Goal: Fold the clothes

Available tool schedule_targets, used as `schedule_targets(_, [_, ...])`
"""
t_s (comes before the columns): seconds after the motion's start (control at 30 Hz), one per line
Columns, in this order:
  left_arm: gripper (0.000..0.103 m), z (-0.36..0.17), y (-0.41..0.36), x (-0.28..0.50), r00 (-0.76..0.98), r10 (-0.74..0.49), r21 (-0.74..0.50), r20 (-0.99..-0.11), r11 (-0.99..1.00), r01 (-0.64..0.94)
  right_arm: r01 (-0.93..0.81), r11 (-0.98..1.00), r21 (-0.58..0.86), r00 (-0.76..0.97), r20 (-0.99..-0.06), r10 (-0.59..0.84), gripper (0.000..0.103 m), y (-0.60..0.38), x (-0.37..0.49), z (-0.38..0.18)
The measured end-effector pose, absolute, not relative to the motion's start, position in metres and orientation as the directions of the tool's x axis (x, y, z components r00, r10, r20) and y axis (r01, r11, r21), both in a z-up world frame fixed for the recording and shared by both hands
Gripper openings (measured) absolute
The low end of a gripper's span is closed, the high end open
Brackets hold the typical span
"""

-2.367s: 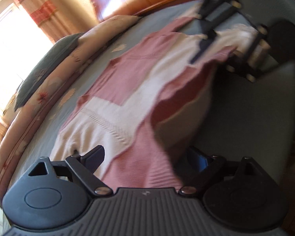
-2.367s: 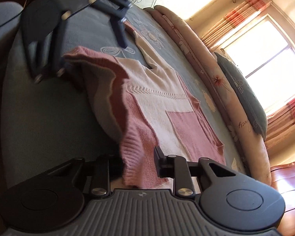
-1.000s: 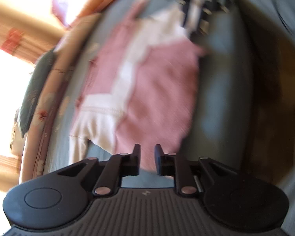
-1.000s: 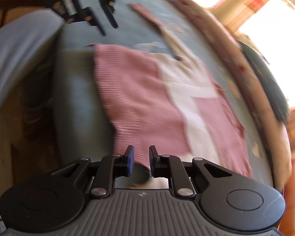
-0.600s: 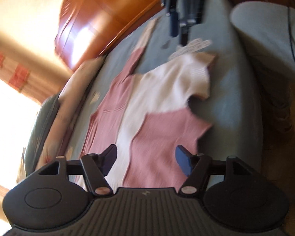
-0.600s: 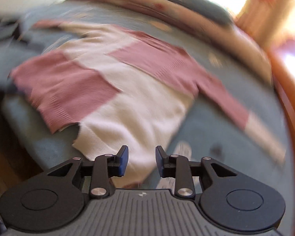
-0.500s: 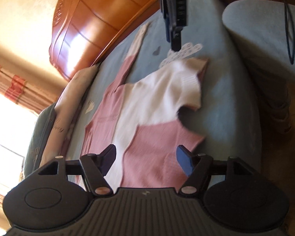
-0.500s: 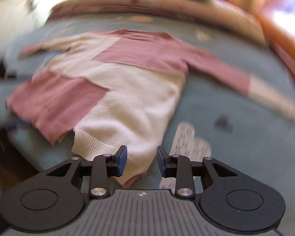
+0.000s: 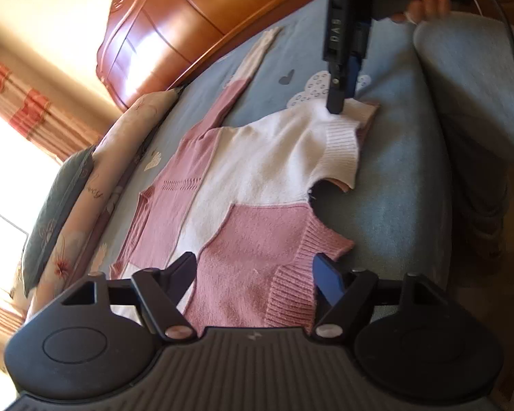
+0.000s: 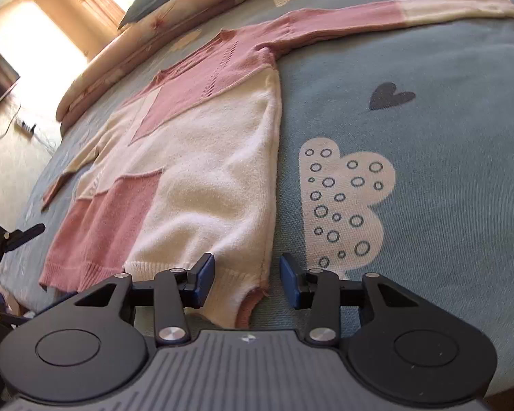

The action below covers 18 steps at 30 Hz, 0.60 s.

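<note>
A pink and cream knitted sweater [image 9: 257,157] lies spread flat on the blue bedsheet [image 9: 404,171], sleeves stretched out to both sides. My left gripper [image 9: 255,270] hovers at the pink hem corner. Its jaws are opening, the ribbed hem lies between them and the pads are off it. My right gripper [image 10: 246,277] sits over the cream hem corner [image 10: 236,294], jaws opening too, the pads clear of the knit. In the left wrist view the right gripper [image 9: 341,102] points down onto that cream corner. The left gripper [image 10: 13,236] shows at the far left of the right wrist view.
A long floral bolster [image 9: 120,157] and a dark pillow [image 9: 54,205] line the bed's far side. A wooden headboard [image 9: 188,24] stands at one end. A person's grey trouser leg [image 9: 473,130] is against the near bed edge. A white cloud print [image 10: 342,205] marks the sheet.
Both grippers held the sweater's hem up off the bed, then laid it flat. Both have opened and let go. The right gripper has rolled round and dropped to the cream corner.
</note>
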State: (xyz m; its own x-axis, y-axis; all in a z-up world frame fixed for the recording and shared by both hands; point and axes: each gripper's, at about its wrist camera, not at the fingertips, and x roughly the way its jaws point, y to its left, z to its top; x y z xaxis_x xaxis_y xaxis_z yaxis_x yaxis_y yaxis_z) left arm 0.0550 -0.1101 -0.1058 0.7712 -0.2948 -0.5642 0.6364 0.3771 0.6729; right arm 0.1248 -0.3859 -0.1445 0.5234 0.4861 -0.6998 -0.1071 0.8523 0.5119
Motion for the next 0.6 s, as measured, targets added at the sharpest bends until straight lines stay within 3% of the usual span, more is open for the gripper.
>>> schedule_targets(0.27, [0.077, -0.108, -0.104, 0.059, 0.764, -0.294, 0.632, -0.575, 0.433, 0.643, -0.015, 0.793, 0.609, 0.537, -0.664, 0.521, 0.047, -0.389, 0.106, -0.149])
schedule_targets(0.47, [0.077, -0.110, -0.101, 0.060, 0.753, -0.292, 0.604, -0.589, 0.461, 0.651, 0.108, 0.596, 0.796, 0.598, -0.531, 0.601, 0.049, -0.409, 0.108, -0.174])
schedule_targets(0.6, [0.077, -0.111, -0.098, 0.057, 0.754, -0.291, 0.604, -0.589, 0.460, 0.650, 0.096, 0.621, 0.778, 0.578, -0.552, 0.602, 0.049, -0.405, 0.108, -0.169])
